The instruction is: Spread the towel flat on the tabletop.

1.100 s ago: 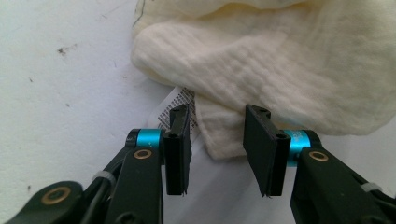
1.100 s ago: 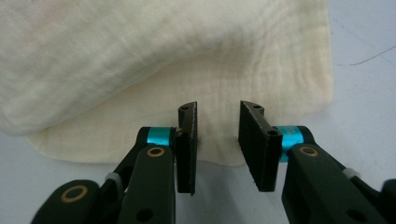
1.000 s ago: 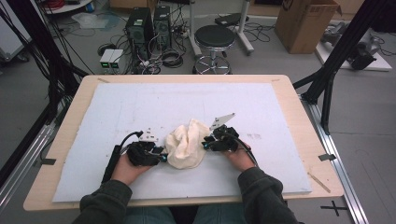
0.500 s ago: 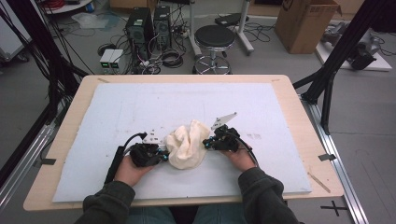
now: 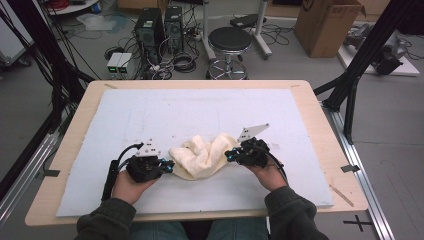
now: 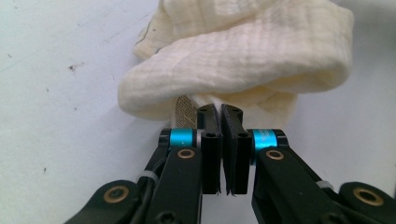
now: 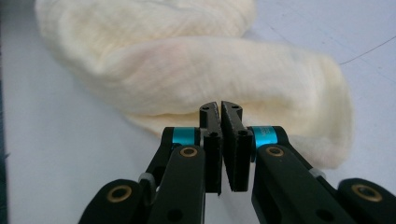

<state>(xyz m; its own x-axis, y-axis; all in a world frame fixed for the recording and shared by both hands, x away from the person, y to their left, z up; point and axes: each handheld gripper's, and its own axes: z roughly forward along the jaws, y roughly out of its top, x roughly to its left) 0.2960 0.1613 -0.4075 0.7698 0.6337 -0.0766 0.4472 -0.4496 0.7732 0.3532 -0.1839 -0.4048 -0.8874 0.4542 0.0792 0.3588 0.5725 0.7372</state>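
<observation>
Left gripper [image 5: 169, 165] has just closed, pinching the left edge of the cream cloth [image 5: 202, 156], bunched at the near-centre of the white mat [image 5: 150, 107]. Right gripper [image 5: 230, 154] likewise clamped on the right edge; the cloth is now stretched wider than a second ago, likely being spread.

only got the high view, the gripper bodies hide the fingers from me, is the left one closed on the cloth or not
observer: yes, the left gripper is shut, its tips at the bottom fold of the cream cloth, apparently pinching that edge.
operator: and the right one
observer: the right gripper is shut too, its tips at the lowest layer, under a thick rolled fold.
operator: any tag on it
observer: a small printed label pokes out from under the fold, just beside the left gripper's tips.
</observation>
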